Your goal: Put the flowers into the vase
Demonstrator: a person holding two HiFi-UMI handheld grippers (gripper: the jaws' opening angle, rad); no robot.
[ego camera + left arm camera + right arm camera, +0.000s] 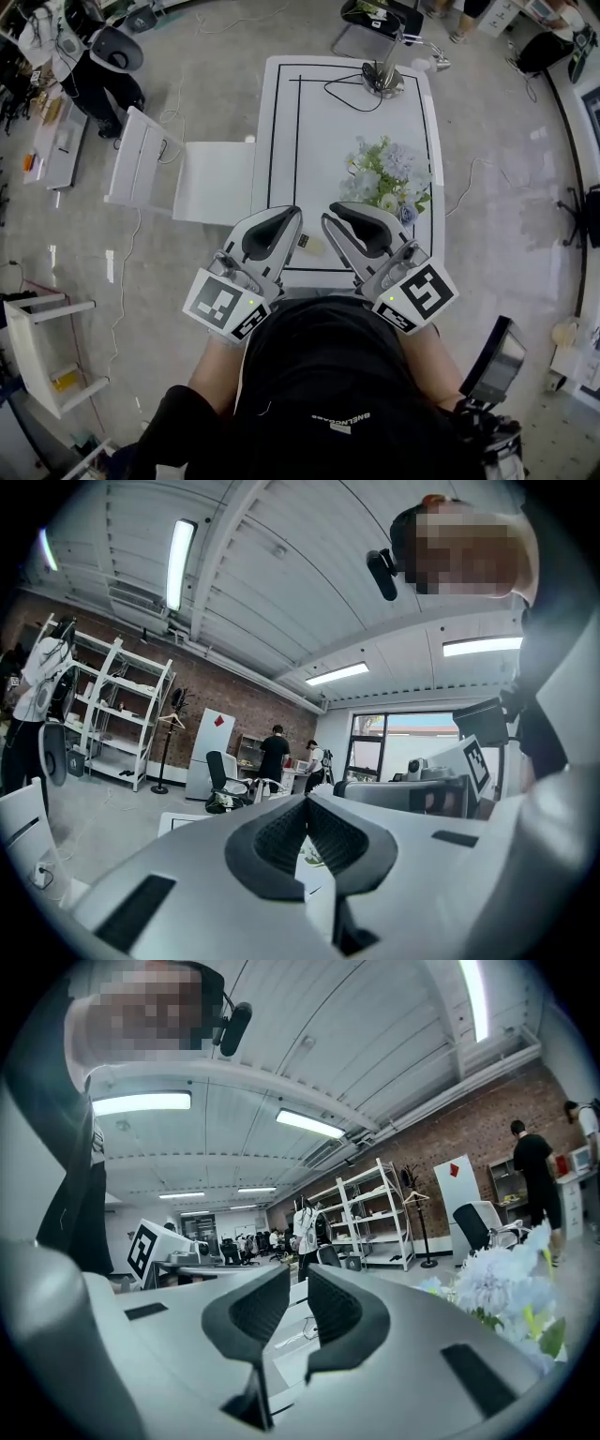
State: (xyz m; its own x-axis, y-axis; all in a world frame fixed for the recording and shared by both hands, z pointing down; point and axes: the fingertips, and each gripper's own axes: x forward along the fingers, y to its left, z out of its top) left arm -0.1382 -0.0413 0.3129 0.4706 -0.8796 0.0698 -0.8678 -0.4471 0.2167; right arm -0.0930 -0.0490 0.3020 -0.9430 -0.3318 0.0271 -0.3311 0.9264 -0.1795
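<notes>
A bunch of pale blue and white flowers (389,183) with green leaves lies on the right half of the white table (319,131). In the right gripper view the flowers (506,1288) show at the right, beyond the jaws. My left gripper (291,216) hovers over the table's near edge with its jaws shut and empty (306,801). My right gripper (330,217) is beside it, a short way in front of the flowers, with a narrow gap between its pads (299,1279) and nothing in it. A small pale object (315,246) sits between the grippers; I cannot tell what it is.
A metal stand with a round base (382,80) and a black cable stands at the table's far end. A white chair (169,178) is at the table's left. Shelving, office chairs and several people are further off in the room.
</notes>
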